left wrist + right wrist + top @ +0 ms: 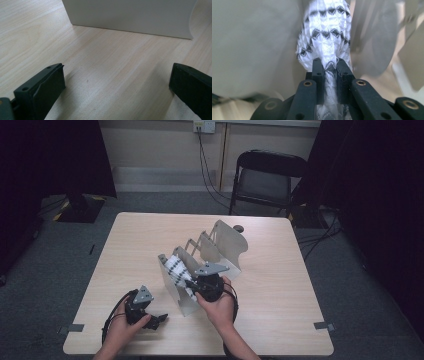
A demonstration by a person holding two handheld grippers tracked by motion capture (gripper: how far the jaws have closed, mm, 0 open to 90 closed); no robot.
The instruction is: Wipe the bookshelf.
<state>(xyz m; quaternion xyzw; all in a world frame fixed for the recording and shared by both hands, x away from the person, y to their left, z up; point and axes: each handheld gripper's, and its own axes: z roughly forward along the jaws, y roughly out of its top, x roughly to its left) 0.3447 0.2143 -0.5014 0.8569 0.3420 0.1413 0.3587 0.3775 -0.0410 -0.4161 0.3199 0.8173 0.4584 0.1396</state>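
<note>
A white cloth with black zigzag bands (179, 270) hangs in the nearest slot of a pale metal divider rack (220, 245) at the table's middle. My right gripper (192, 287) is shut on the cloth's near end; in the right gripper view its two black jaws pinch the bunched cloth (327, 42), and the fingertips (318, 65) press on the fabric between blurred rack plates. My left gripper (160, 320) rests low near the table's front left, open, with bare wood between its fingers (47, 87). The rack's nearest plate (130, 15) stands just beyond it.
The light wooden table (140, 240) has bare room at left, right and front. A small dark round thing (238, 228) lies behind the rack. A black folding chair (265, 177) stands past the far edge, with cables on the grey floor.
</note>
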